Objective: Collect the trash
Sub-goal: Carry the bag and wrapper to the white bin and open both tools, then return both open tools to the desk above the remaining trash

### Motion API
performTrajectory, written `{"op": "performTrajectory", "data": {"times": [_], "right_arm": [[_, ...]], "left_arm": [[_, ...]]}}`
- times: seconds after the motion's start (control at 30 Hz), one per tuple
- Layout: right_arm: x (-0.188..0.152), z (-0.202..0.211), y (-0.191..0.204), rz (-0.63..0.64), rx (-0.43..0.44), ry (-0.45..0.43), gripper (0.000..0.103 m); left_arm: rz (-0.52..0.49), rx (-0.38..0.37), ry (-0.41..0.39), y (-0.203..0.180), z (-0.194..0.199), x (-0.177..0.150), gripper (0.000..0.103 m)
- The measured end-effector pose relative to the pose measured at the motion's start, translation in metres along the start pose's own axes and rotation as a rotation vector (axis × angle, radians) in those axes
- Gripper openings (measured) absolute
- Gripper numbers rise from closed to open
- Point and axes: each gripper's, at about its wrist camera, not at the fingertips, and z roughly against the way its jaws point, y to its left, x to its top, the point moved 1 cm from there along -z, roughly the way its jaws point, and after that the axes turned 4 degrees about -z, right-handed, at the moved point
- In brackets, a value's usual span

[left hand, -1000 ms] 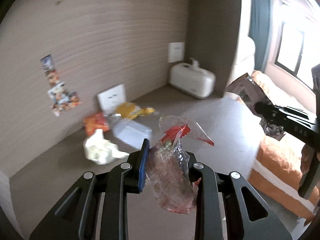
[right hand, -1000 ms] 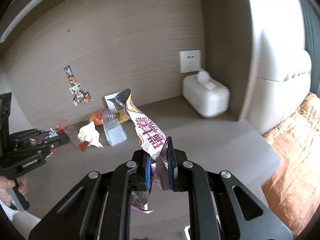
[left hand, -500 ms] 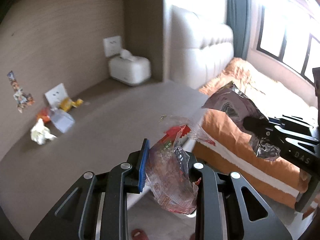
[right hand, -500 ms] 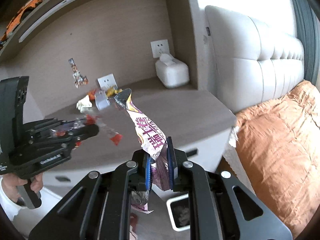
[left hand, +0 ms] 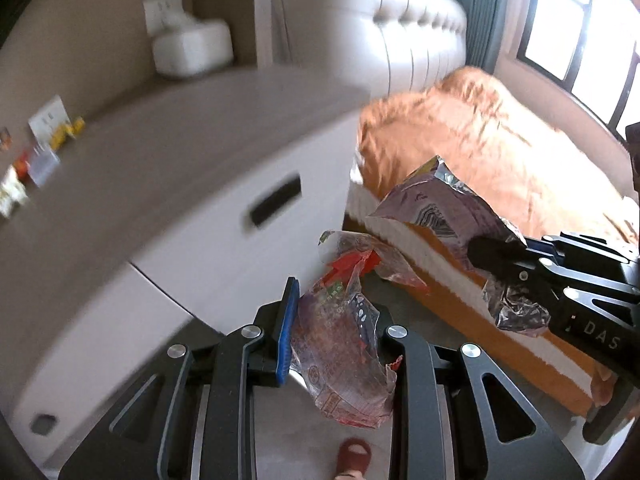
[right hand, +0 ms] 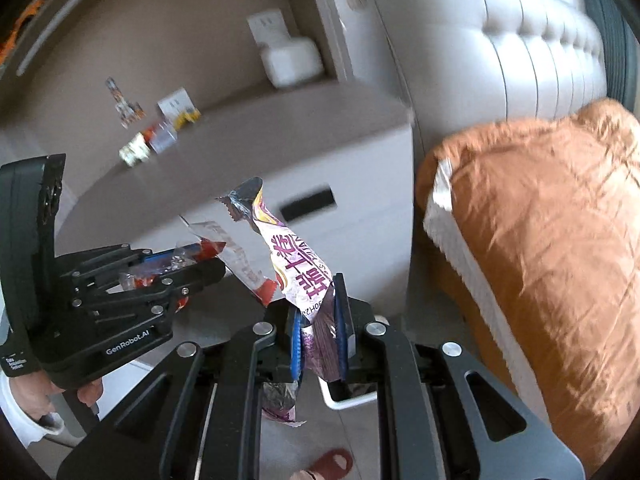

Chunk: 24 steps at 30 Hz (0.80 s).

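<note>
Right, both hands are loaded: my left gripper (left hand: 334,320) is clamped on a crumpled clear wrapper (left hand: 340,344) with red print, and my right gripper (right hand: 318,340) is pinched tight on a purple snack bag (right hand: 298,276) that sticks up out of the pads. Both are pointing down past the front of the grey cabinet (right hand: 352,216), with the orange bed cover (right hand: 540,248) off to the right. Just beyond my right fingers I can see a white bin (right hand: 344,400) on the floor, mostly hidden behind the gripper, so I reckon that's where these go. To do it well, I'd bring each gripper directly over the bin's mouth before letting go, one at a time, low enough that these light, floaty wrappers don't drift onto the floor. More rubbish (right hand: 154,140) sits far back on the cabinet top, near the wall, so the job's far from finished.
</note>
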Motion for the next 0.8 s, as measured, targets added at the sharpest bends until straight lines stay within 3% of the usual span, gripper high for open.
{"op": "performTrajectory", "data": {"times": [0.13,0.33,0.5,0.6,0.63,0.67,0.7,0.73,0.8], "right_arm": [[-0.033,-0.06,-0.026,-0.009,-0.009,0.082,0.014],[-0.107,-0.184,-0.069,-0.034,-0.016,0.226,0.014],[-0.157,-0.265,-0.095,-0.059,-0.016,0.297,0.014],[-0.177,-0.299,-0.106,-0.074,-0.012,0.321,0.014],[-0.181,-0.307,-0.108,-0.075,-0.009,0.329,0.014],[-0.186,-0.316,-0.11,-0.07,-0.001,0.337,0.015],[-0.189,-0.322,-0.11,-0.064,0.002,0.339,0.023],[-0.193,-0.328,-0.111,-0.059,0.009,0.339,0.055],[-0.195,-0.334,-0.116,-0.07,0.002,0.327,0.098]], "left_arm": [[0.015,-0.015,0.08,-0.002,-0.072,-0.038,0.025],[0.013,-0.074,0.212,-0.009,-0.202,-0.122,0.025],[-0.013,-0.095,0.287,-0.017,-0.281,-0.182,0.025],[-0.012,-0.108,0.314,-0.017,-0.31,-0.2,0.025],[-0.015,-0.116,0.324,-0.018,-0.32,-0.206,0.028],[-0.021,-0.122,0.336,-0.017,-0.327,-0.211,0.043],[-0.023,-0.125,0.348,-0.017,-0.334,-0.212,0.06],[-0.014,-0.128,0.35,-0.017,-0.341,-0.212,0.1],[0.003,-0.126,0.34,-0.013,-0.346,-0.216,0.098]]}}
